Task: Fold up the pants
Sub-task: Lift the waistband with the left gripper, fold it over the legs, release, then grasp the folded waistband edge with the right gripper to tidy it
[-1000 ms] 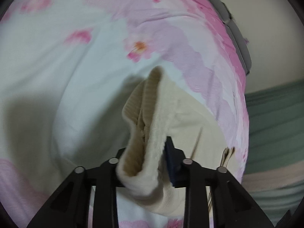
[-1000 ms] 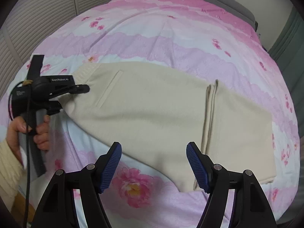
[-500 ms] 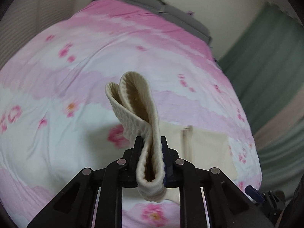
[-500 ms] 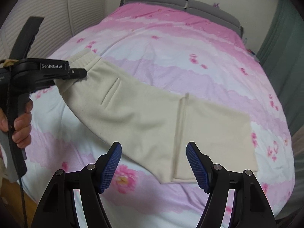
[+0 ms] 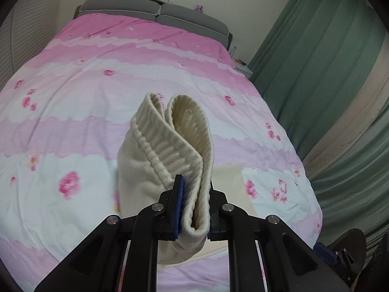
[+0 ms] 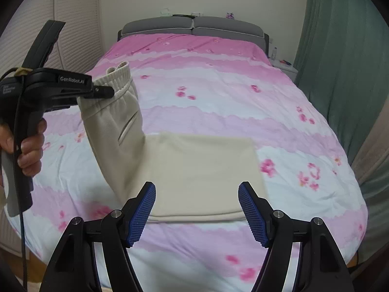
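Cream pants lie on the pink floral bed, legs folded into a flat rectangle. My left gripper is shut on the ribbed waistband and holds it lifted above the bed. In the right wrist view the left gripper shows at the left with the waistband hanging from it. My right gripper is open and empty, hovering over the near edge of the folded legs.
The pink floral bedspread covers the bed. A grey headboard stands at the far end. Green curtains hang on the right, a white slatted wardrobe on the left. A white nightstand sits by the headboard.
My left gripper has lifted the waistband up off the bed and swung it toward the folded legs. Both views have risen and pulled back. The right gripper stays open.
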Tool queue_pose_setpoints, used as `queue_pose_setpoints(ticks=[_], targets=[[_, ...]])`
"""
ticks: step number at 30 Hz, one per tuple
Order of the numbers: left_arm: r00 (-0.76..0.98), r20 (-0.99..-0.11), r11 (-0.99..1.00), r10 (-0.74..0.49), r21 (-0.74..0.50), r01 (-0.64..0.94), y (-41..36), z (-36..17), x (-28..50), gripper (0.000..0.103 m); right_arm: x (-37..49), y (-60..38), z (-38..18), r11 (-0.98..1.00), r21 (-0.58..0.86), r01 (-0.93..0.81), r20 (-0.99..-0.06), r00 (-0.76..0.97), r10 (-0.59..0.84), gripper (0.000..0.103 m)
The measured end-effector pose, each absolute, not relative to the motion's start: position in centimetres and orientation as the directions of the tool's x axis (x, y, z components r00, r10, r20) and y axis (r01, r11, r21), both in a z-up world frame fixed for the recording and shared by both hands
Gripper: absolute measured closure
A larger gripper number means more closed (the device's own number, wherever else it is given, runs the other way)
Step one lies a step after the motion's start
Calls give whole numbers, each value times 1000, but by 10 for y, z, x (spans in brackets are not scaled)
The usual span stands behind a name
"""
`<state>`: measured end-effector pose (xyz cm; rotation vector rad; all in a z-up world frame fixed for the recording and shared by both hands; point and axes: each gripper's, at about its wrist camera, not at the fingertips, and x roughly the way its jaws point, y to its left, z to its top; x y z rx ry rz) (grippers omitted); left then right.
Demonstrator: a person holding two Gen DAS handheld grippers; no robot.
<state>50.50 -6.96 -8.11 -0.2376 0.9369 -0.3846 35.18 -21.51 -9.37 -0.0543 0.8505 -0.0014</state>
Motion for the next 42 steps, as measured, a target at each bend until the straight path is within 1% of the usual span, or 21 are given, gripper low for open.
queue_pose_setpoints(ticks=[5,9,16,23,28,34,36,37,38,39,40,41,42], targets=[[512,-768,923,-384,-331,196,-140,-89,512,88,345,-286,-90,999,-43,-2,-739,673,-31,32],[477,-810,940,-342,-289,183,-196,-110,517,88,340,-339,-92,999,-42,29,-736,675,-50,32],[425,-871,966,-247,-190,174,-264,-147,525,88,333,-412,-101,996,-30,82,-750,656,-77,32],[355,-915,962,-193,-104,253,-327,-189,525,88,332,-452,-121,993,-5,121,-786,613,-79,33],[297,-945,957,-137,-49,287,-358,-228,522,88,332,-468,-130,990,-11,142,-799,594,-94,33],[263,-962,937,-68,30,349,-382,-263,515,87,328,-484,-138,984,-17,176,-816,567,-115,33],[255,-965,917,-69,39,396,-391,-270,510,83,327,-487,-142,983,-23,182,-821,558,-123,33],[235,-968,911,-85,20,413,-394,-273,508,77,327,-489,-143,983,-25,184,-825,551,-124,33],[208,-972,904,-108,-9,428,-398,-275,507,69,327,-489,-145,982,-27,185,-829,545,-125,33],[196,-973,900,-122,-26,435,-400,-275,505,67,327,-489,-147,982,-29,185,-833,539,-126,33],[183,-971,898,-154,-60,436,-401,-273,504,63,328,-489,-149,983,-31,182,-838,532,-125,33],[161,-969,899,-185,-100,425,-401,-270,503,57,329,-489,-150,983,-35,180,-842,525,-126,33],[143,-966,901,-216,-141,410,-398,-265,502,53,330,-488,-151,983,-37,178,-843,522,-126,33]])
